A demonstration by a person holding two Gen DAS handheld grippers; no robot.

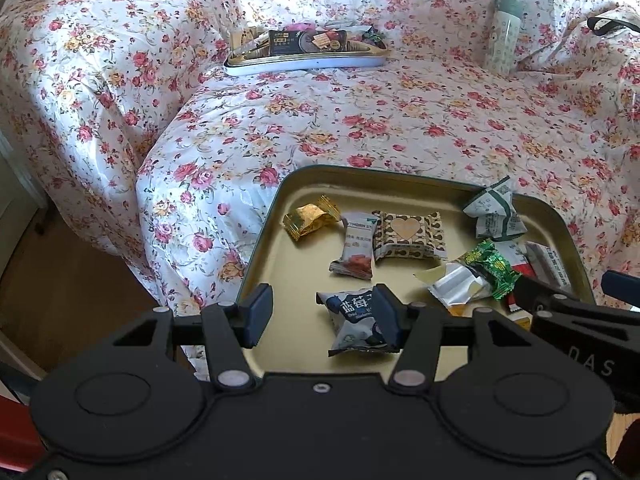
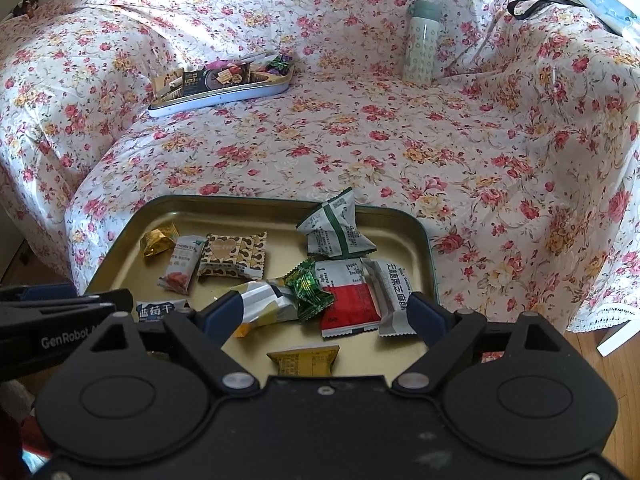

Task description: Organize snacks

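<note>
Flowered bedspread point(image 2: 360, 140) carries gold tray point(image 2: 424, 240) at its near edge, wooden floor point(image 1: 60, 280) beside; left claw point(image 1: 320, 316) and right claw point(image 2: 328, 316) both spread, pinching nothing

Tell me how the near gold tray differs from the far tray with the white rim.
The near gold tray sits at the sofa's front edge, under both grippers; the far tray lies further back on the seat. Snacks in the near tray are scattered singly with bare floor showing between them; the far tray looks packed, its floor hidden. The near tray's outer wall looks dark; the far tray's is white. Both are shallow, round-cornered and hold wrapped snacks.
</note>
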